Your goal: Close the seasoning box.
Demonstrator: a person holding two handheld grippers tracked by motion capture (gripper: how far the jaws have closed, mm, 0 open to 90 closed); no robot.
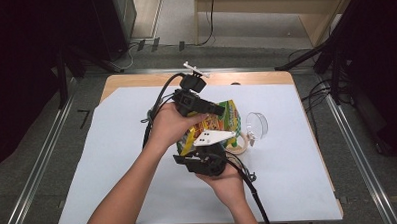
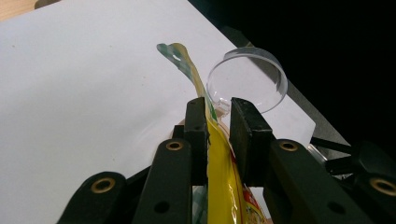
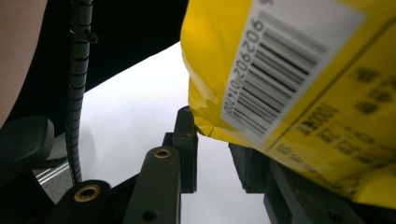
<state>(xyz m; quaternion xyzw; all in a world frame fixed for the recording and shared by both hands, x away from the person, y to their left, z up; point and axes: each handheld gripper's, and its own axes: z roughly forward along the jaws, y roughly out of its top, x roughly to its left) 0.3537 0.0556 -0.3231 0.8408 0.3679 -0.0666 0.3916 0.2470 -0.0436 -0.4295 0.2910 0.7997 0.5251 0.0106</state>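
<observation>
Both grippers hold one yellow snack bag above the middle of the white sheet. The left gripper clamps its top edge. The right gripper pinches its lower corner. A clear cup lies just right of the bag.

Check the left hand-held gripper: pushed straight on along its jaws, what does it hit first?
Probably the clear round plastic lid standing on edge just past its jaws, beside the yellow snack bag the left hand-held gripper clamps. Depth is uncertain; beyond lies white paper.
</observation>
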